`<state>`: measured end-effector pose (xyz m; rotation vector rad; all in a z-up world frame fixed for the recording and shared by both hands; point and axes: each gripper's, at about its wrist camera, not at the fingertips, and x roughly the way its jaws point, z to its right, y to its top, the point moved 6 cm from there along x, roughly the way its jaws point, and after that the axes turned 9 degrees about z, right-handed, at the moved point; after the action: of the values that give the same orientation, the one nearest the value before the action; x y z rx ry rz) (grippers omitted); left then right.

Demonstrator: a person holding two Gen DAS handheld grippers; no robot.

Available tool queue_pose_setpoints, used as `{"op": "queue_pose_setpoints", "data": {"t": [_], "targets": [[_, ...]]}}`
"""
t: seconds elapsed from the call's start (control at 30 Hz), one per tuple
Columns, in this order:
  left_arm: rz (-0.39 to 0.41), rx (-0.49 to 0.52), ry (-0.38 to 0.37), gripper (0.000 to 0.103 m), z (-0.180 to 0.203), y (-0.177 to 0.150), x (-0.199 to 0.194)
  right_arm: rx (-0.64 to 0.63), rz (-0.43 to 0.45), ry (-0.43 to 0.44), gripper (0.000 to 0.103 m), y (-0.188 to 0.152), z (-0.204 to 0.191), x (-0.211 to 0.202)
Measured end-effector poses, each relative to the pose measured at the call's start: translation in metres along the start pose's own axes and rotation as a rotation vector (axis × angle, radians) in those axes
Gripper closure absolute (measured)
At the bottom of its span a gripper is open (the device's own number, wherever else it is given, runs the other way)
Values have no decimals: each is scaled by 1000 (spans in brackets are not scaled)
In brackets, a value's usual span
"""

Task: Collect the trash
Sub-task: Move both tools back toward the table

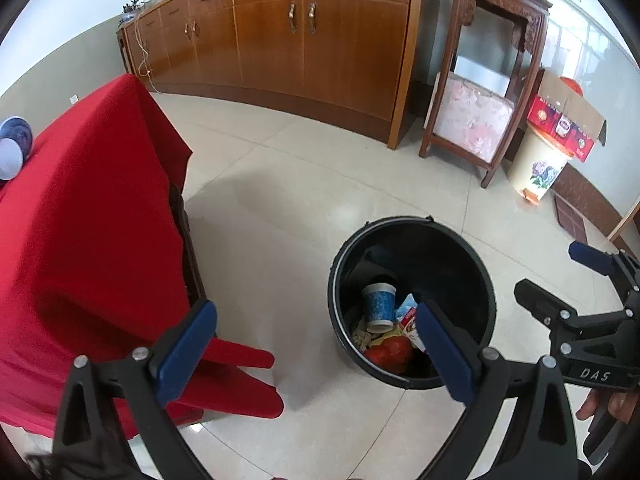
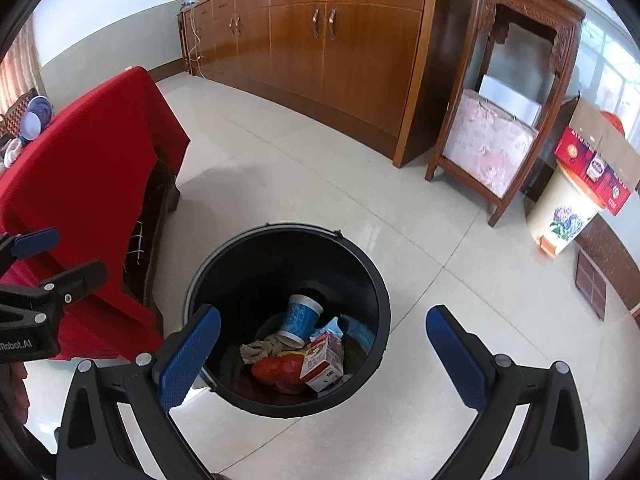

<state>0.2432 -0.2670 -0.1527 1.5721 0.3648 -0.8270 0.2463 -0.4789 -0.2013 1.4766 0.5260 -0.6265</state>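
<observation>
Trash bin [image 2: 372, 280] on floor holds blue cup [image 2: 300, 320], carton [image 2: 324, 364], red wrapper [image 2: 276, 372]; left gripper [image 1: 316, 354] and right gripper [image 2: 322, 356] above bin, jaws apart, empty.

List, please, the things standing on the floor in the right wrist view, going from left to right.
Table with red cloth → black trash bin → long wooden cabinet → carved wooden stand → flowered container carrying a cardboard box.

Tiled floor [image 1: 320, 168], long wooden cabinet [image 1: 304, 40]
</observation>
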Motion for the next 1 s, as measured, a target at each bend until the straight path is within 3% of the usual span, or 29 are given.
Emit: {"op": "queue_pose_setpoints", "data": {"t": [0.1,0.6,0.87,1.0], "targets": [[70,-4,15,3,-9,10,-20,-1,17,4,0,8,-8,-13],[146,-35,33,3,-59,27,-82,-4,129,25,0,49,-66,-77],[232,-97,52,4,-117,27,-126,-8,242,80,0,78,-121,-104],[247,-138,121,5,-160,17,-141,-27,265,131,0,88,-158,-106]]}}
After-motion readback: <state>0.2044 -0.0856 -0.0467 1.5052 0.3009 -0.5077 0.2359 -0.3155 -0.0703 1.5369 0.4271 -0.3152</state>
